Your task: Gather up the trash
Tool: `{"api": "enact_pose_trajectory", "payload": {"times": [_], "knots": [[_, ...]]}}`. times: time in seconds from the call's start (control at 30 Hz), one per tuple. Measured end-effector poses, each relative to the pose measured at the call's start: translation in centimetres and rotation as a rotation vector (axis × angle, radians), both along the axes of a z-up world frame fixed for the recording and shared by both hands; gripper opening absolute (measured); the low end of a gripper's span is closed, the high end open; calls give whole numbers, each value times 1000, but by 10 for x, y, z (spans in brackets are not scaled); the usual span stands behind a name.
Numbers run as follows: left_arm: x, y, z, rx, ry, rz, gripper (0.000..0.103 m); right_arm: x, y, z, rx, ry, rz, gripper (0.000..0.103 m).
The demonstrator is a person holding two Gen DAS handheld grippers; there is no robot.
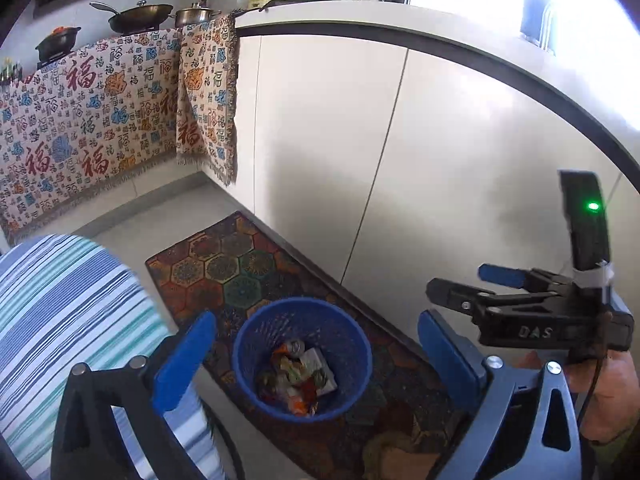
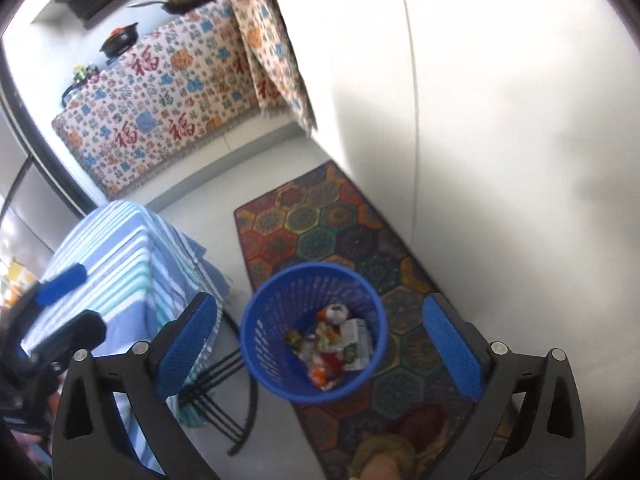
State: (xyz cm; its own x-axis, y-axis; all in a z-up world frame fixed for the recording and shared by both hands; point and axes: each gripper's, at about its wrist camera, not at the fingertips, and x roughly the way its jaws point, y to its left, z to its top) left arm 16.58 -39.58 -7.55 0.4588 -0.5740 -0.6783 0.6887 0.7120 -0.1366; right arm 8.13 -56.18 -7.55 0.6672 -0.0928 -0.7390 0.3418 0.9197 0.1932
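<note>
Your left tongs (image 1: 316, 360) and right tongs (image 2: 320, 348) both gape wide and empty, with the blue basket (image 2: 256, 312) of trash (image 2: 332, 344) below them.

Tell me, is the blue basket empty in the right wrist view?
No, the blue basket holds mixed trash, with a can and wrappers lying at its bottom.

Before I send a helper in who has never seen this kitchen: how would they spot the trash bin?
Find the white cabinets; a hexagon-patterned rug runs along their foot. On it stands the blue mesh basket, round, open-topped and holding wrappers and cartons.
</note>
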Motion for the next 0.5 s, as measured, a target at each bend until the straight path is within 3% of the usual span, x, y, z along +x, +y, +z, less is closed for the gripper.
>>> {"api": "enact_pose_trajectory", "payload": {"times": [0.1,0.2,0.4,0.5], "knots": [[-32,19,5,18,3,6,103,-41,33,22,-122,-52,-34,103],[-59,33,10,52,-49,46,103,-85,66,43,-223,-164,-87,103],[-94,57,24,106,-122,175,103,-119,85,48,-123,-150,-57,103],[-102,66,26,120,-126,217,103,-127,82,46,-79,-101,-57,103]]}}
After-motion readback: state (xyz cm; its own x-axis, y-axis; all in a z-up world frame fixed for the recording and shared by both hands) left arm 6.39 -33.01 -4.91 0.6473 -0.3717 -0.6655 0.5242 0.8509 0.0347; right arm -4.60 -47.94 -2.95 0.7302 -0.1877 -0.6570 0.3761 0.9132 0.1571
